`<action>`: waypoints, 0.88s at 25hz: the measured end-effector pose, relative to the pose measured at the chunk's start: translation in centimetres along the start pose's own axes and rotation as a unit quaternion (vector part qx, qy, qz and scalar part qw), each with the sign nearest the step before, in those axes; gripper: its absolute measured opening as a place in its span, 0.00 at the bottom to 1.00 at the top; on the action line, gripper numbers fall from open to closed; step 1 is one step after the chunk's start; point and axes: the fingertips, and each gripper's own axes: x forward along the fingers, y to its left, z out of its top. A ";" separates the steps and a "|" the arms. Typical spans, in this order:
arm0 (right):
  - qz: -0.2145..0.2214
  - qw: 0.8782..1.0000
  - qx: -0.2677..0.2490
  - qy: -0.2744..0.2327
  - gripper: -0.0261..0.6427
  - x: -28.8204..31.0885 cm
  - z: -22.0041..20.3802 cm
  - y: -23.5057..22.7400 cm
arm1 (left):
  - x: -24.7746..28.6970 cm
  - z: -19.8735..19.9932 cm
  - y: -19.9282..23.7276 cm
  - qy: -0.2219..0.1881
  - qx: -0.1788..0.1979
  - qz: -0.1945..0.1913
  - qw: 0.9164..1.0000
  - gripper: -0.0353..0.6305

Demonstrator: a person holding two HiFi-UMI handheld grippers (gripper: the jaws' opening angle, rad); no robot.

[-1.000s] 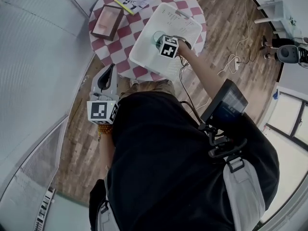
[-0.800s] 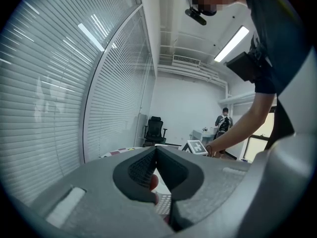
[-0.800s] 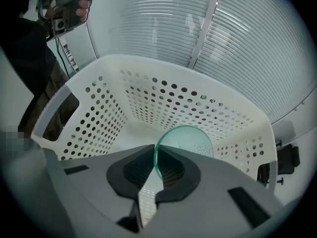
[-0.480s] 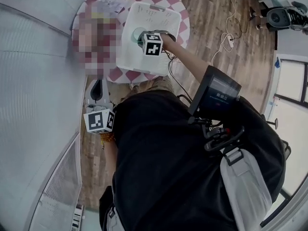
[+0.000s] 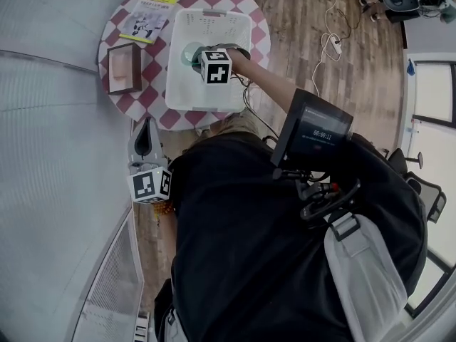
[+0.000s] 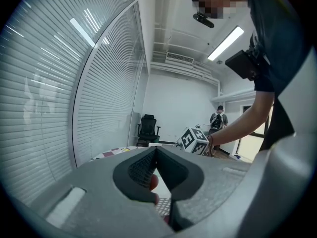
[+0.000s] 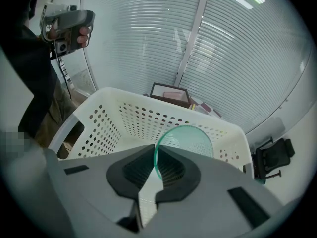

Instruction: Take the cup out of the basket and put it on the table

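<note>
Right gripper [image 7: 155,157] clamped on the rim of the green cup [image 7: 190,140], which sits within the white basket [image 7: 99,123]; left gripper [image 6: 156,157] closed, empty; recommend lifting clear of the walls before crossing left to bare table [image 5: 153,71].

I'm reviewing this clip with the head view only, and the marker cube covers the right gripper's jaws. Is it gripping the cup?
Observer: Yes. In the right gripper view, the right gripper has its jaws closed on the rim of the green cup, pinching its wall.
Operator: And the left gripper, is anything in it?
Observer: No. The left gripper view shows the left gripper with its jaw tips together and no object held.
</note>
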 end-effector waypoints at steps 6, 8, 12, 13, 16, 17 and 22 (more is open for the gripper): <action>-0.015 1.000 0.013 -0.018 0.08 -1.0 0.5 -0.5 | 0.8 -0.3 -0.3 0.003 0.003 -0.016 1.000 0.06; -0.020 0.999 0.018 -0.023 0.08 -1.4 0.7 -0.7 | 1.1 -0.3 -0.4 0.003 0.005 -0.020 1.000 0.06; -0.031 0.998 0.031 -0.040 0.08 -2.3 1.0 -1.3 | 1.6 -0.3 -0.5 0.003 0.007 -0.028 1.000 0.06; -0.035 0.998 0.034 -0.044 0.08 -2.4 1.2 -1.4 | 1.7 -0.3 -0.5 0.003 0.008 -0.030 1.000 0.06; -0.044 0.996 0.045 -0.058 0.08 -3.1 1.5 -1.8 | 2.2 -0.3 -0.7 0.003 0.010 -0.038 0.999 0.06; -0.046 0.996 0.049 -0.063 0.08 -3.4 1.7 -1.9 | 2.4 -0.3 -0.7 0.003 0.011 -0.041 0.999 0.06; -0.060 0.993 0.063 -0.085 0.08 -4.7 2.5 -2.5 | 3.2 0.0 -0.8 0.003 0.016 -0.053 0.998 0.06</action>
